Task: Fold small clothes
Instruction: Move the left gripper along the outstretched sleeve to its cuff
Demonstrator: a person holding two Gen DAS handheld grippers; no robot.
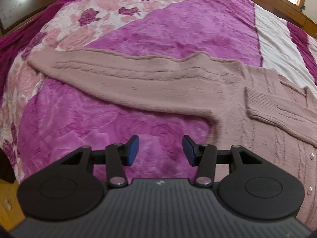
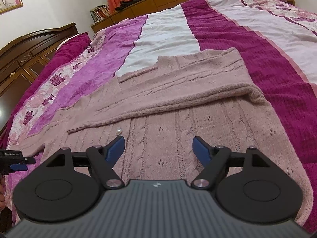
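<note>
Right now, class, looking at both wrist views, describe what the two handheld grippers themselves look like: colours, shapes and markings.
Both match. The left gripper and right gripper each have a grey ribbed body bearing a small white logo, two round black discs at its sides, black linkage arms with silver pivot pins, and blue pads on the fingers. No cables or sleeves are visible.

Left wrist view: bare bedspread (image 1: pixel 103 119) fills the lower centre, nothing between the left gripper (image 1: pixel 160 150) jaws. Outstretched cardigan sleeve (image 1: pixel 128 79) bars the middle of the frame, left to right. Open spread beyond it, upper centre. Right wrist view: folded-over sleeve (image 2: pixel 178 101) ridges across mid-frame; flat knit below it. Wooden headboard (image 2: pixel 29 49) closes the upper left.
</note>
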